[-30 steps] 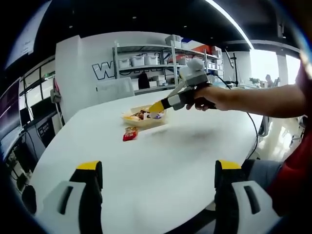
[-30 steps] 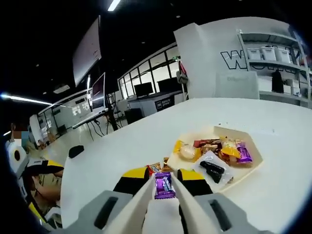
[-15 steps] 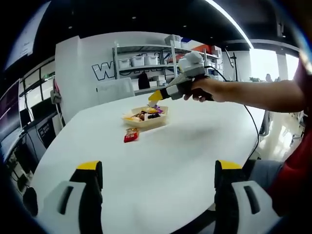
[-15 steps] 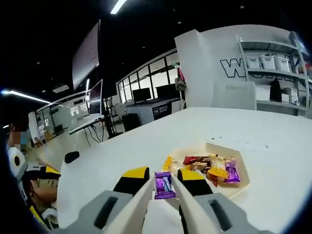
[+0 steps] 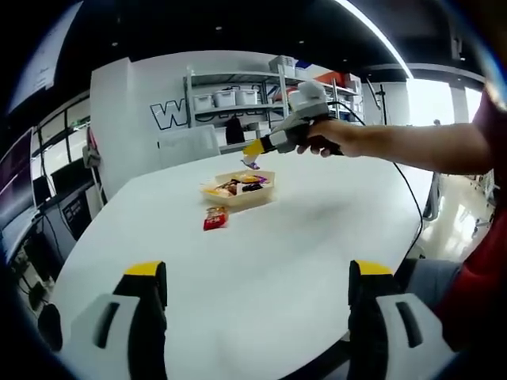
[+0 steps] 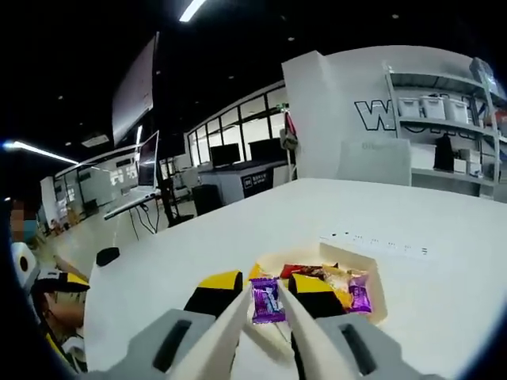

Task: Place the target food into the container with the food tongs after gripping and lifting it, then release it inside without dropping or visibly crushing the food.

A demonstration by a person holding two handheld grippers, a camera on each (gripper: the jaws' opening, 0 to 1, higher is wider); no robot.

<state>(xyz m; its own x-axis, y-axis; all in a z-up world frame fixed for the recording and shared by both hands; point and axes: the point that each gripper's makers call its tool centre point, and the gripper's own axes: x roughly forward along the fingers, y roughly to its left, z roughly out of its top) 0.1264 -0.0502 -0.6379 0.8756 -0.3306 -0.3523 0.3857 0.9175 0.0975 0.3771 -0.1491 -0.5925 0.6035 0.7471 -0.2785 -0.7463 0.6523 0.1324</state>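
Observation:
Held in a hand, my right gripper (image 5: pixel 255 150) hangs above the shallow beige tray (image 5: pixel 238 198) of wrapped snacks at the table's far side. It is shut on white food tongs (image 6: pixel 238 328). The tongs pinch a small purple wrapped candy (image 6: pixel 267 301), also visible as a purple speck (image 5: pixel 252 165) over the tray. In the right gripper view the tray (image 6: pixel 375 294) lies just beyond the tong tips, holding several coloured packets. My left gripper (image 5: pixel 257 273) stands wide open low over the near table, nothing between its jaws.
A red snack packet (image 5: pixel 214 218) lies on the white table (image 5: pixel 277 261) in front of the tray. The person's arm (image 5: pixel 412 146) reaches in from the right. Metal shelves with boxes (image 5: pixel 238 99) and a chair (image 5: pixel 186 146) stand behind the table.
The right gripper has risen from tray level to above the tray, still carrying the purple candy in the tongs. The left gripper has stayed put.

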